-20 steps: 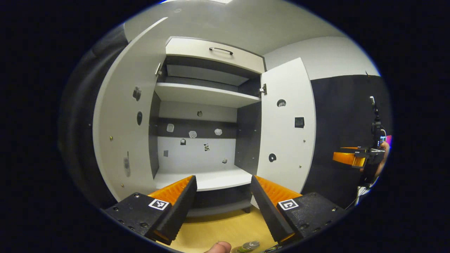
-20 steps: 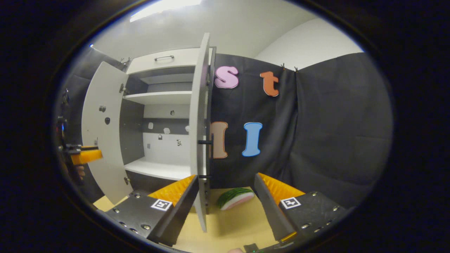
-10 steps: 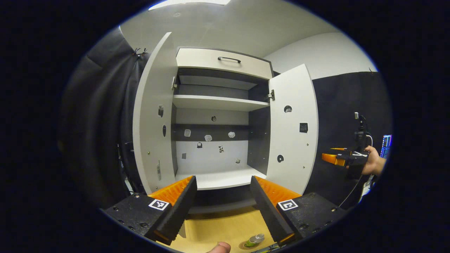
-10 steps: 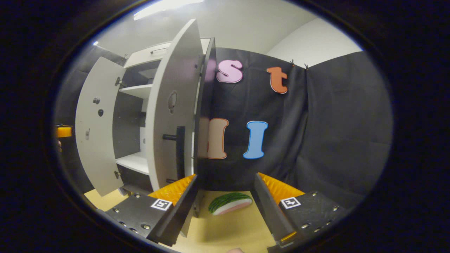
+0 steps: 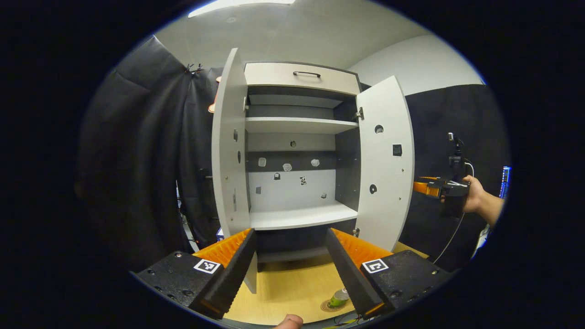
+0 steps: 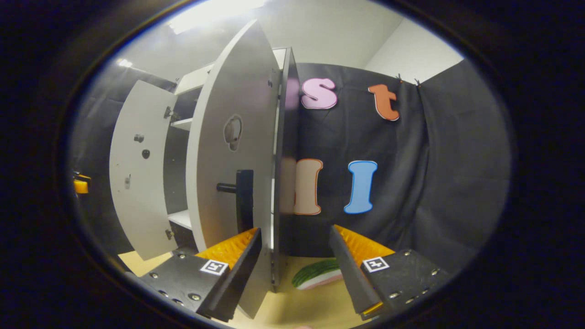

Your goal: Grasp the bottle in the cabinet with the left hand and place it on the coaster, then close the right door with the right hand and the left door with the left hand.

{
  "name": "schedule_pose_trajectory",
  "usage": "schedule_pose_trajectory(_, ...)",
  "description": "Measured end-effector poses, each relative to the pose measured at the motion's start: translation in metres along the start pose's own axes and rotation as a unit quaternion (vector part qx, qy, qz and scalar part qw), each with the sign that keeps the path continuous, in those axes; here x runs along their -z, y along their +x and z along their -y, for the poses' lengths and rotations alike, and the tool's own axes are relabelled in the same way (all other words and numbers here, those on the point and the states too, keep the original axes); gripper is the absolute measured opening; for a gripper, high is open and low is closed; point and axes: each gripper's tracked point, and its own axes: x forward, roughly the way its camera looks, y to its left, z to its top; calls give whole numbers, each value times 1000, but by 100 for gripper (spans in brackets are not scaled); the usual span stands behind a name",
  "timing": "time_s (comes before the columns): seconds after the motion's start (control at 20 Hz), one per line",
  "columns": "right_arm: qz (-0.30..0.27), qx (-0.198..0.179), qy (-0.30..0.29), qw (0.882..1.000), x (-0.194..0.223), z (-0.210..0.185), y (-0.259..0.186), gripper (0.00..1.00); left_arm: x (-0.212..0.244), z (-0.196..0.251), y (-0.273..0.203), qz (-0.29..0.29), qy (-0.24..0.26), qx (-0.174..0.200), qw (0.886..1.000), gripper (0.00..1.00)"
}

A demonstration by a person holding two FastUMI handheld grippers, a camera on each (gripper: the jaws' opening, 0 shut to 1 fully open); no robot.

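In the left gripper view, the white two-door cabinet (image 5: pixel 297 151) with dark inner walls stands at the centre of the frame, both doors swung wide and its white shelves bare. The left gripper (image 5: pixel 290 267) sits at the bottom of the frame with its fingers spread apart and nothing between them. Low at the bottom, just right of centre, the small green bottle with a pale cap (image 5: pixel 339 298) stands on the round brown coaster (image 5: pixel 337 306) on the light wooden table (image 5: pixel 288 292), partly hidden by the gripper's finger. A fingertip (image 5: pixel 287 321) shows at the very bottom edge. At the right of that frame a person's hand (image 5: pixel 473 195) holds the right gripper (image 5: pixel 422 187) just beside the outer edge of the white right door (image 5: pixel 386 164); whether its fingers are parted cannot be told from there. In the right gripper view the right gripper (image 6: pixel 295 269) is released, fingers apart, with the right door (image 6: pixel 233 178) and its black bar handle (image 6: pixel 243 201) in the centre-left of the frame. A green-and-white watermelon-slice toy (image 6: pixel 317 274) lies on the table at the bottom centre, and the white left door (image 6: pixel 137 169) stands open at the left.
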Motion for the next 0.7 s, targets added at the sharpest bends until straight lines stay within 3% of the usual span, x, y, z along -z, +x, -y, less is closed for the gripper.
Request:
schedule_pose_trajectory(0.05, -1, 8, 11, 1000, 0, -1, 1, 92, 4, -3, -3, -4, -2, -3, 1000, 96)
schedule_pose_trajectory(0.15, -8, 29, 21, 999, 2, 1, 0, 87, 5, -10, -2, -5, -5, -7, 1000, 97)
schedule_pose_trajectory(0.2, -8, 38, 22, 999, 2, 1, -1, 92, 6, -15, 0, -13, -5, -12, 1000, 97)
schedule_pose_trajectory(0.4, 5, 60, 14, 998, -11, 0, 2, 92, -8, -18, 1, 9, 2, -5, 1000, 97)
schedule_pose_trajectory(0.7, 7, 24, 14, 1000, -13, -48, 9, 92, -12, -20, 6, 14, 2, 12, 1000, 96)
